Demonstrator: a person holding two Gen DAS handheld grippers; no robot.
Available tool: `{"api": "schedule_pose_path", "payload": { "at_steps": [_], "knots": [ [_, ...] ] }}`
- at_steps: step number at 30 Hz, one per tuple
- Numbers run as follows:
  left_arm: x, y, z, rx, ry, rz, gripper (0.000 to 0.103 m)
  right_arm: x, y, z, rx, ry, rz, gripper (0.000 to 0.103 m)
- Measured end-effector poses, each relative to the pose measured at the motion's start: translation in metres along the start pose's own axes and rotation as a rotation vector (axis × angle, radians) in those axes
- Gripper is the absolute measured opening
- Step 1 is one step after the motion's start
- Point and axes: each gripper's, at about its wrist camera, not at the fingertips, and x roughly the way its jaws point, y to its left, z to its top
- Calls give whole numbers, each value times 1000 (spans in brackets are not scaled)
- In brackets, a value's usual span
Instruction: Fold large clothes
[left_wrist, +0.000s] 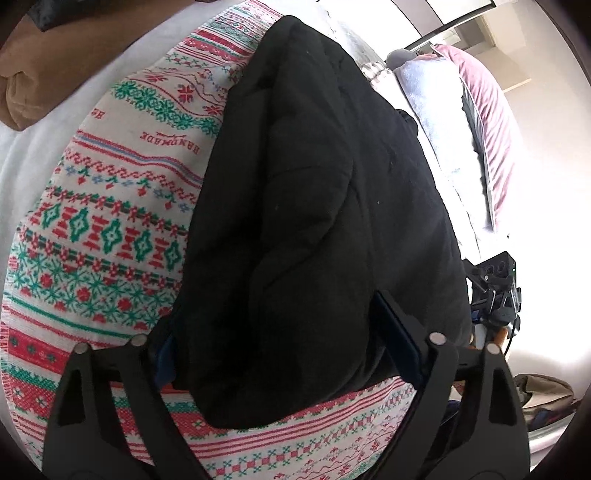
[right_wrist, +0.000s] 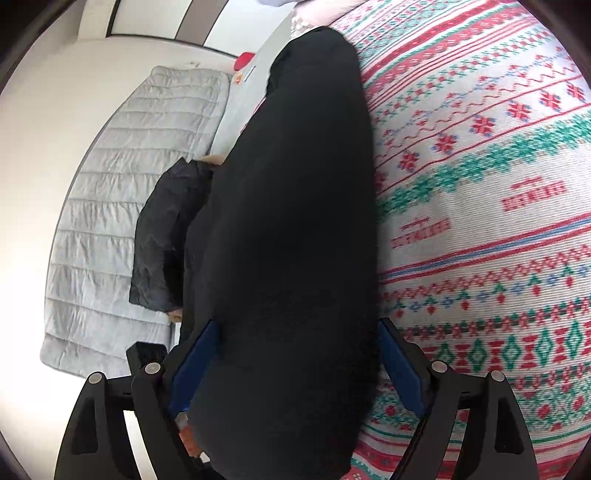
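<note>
A bulky black garment (left_wrist: 314, 166) lies folded lengthwise on a red, green and white patterned blanket (left_wrist: 110, 229). My left gripper (left_wrist: 277, 317) straddles its near end. The cloth bulges up between the blue pads (left_wrist: 399, 332) and presses against them. The right wrist view shows the same black garment (right_wrist: 295, 184) filling the whole gap of my right gripper (right_wrist: 297, 323) and touching both blue pads (right_wrist: 400, 358). It rests along the edge of the blanket (right_wrist: 480, 221). From the left wrist view, the right gripper (left_wrist: 495, 295) sits at the garment's right side.
A brown cushion (left_wrist: 44, 74) lies at the far left. A pale blue folded cloth (left_wrist: 436, 122) and a pink pillow (left_wrist: 487, 122) sit beyond the garment. A grey quilted mat (right_wrist: 122, 184) and a dark puffy item (right_wrist: 162, 240) lie below the bed edge. A bag (left_wrist: 546, 395) is on the floor.
</note>
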Motion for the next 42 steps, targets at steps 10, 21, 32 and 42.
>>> {"api": "schedule_pose_path", "payload": {
  "at_steps": [10,21,32,42],
  "knots": [
    [-2,13,0,-33,2,-46,88,5,11,-1,-43,-14,-46,93],
    [0,7,1,-40,4,-40,90,9,7,-2,-29,-3,-46,96],
    [-3,-13,-9,14,-65,13,63,13,28,-10,-134,-38,-145,72],
    [-1,0,-9,-21,-57,-10,68,19,36,-13,-167,-57,-160,67]
  ]
}}
